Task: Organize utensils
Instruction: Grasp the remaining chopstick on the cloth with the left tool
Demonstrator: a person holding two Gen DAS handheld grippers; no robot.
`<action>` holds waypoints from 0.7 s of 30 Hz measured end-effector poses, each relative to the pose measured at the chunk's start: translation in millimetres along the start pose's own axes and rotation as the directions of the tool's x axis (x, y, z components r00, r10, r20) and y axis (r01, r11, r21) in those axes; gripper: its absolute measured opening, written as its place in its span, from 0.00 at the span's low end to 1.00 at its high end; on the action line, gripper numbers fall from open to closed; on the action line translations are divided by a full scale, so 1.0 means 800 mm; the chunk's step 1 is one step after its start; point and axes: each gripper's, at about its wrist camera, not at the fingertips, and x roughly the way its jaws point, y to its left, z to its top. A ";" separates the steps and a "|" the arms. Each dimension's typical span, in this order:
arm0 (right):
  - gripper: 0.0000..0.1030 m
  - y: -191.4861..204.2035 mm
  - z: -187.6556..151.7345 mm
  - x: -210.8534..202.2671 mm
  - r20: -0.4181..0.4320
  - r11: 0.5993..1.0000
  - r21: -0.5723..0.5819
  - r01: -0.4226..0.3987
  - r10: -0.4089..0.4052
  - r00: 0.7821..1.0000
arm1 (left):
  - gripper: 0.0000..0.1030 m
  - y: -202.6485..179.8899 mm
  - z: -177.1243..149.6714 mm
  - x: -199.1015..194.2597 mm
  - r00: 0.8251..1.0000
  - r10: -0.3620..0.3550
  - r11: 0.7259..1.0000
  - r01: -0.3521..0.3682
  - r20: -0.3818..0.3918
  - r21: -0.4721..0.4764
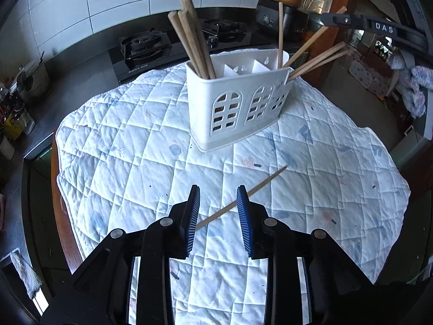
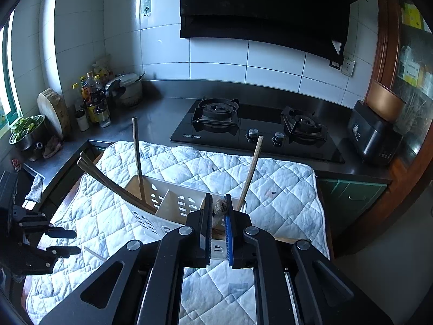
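Observation:
A white perforated utensil holder [image 1: 238, 100] stands on a quilted white cloth [image 1: 135, 149], with several wooden chopsticks [image 1: 192, 38] leaning in its compartments. One loose chopstick [image 1: 259, 184] lies on the cloth. My left gripper [image 1: 217, 216] is open, just above that chopstick, its jaws on either side of the near end. My right gripper [image 2: 217, 216] is shut on a wooden chopstick [image 2: 221, 206], held end-on over the holder [image 2: 167, 211]. The left gripper [image 2: 62, 241] also shows in the right wrist view, at the left, next to the loose chopstick [image 2: 94, 253].
A black gas hob [image 2: 257, 127] and dark counter lie behind the cloth. Bottles [image 2: 94, 100], a pot [image 2: 127, 86] and a bowl of greens [image 2: 25, 130] stand at the far left. A black appliance [image 2: 373, 135] sits at the right. The table's wooden edge [image 1: 59, 189] shows left.

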 end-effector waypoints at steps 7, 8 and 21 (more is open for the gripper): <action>0.09 -0.002 0.000 0.000 -0.001 1.000 -0.008 0.017 -0.017 1.000 | 0.28 0.021 -0.041 0.029 0.999 0.015 1.000 -0.015 -0.041 0.001; 0.09 -0.003 0.000 0.000 -0.001 1.000 -0.005 0.017 -0.017 1.000 | 0.28 0.022 -0.047 0.033 0.999 0.023 1.000 -0.022 -0.042 0.014; 0.16 0.003 -0.019 -0.022 0.024 1.000 -0.016 -0.002 0.002 1.000 | 0.28 0.033 -0.090 0.074 0.994 0.088 0.987 -0.079 -0.057 0.136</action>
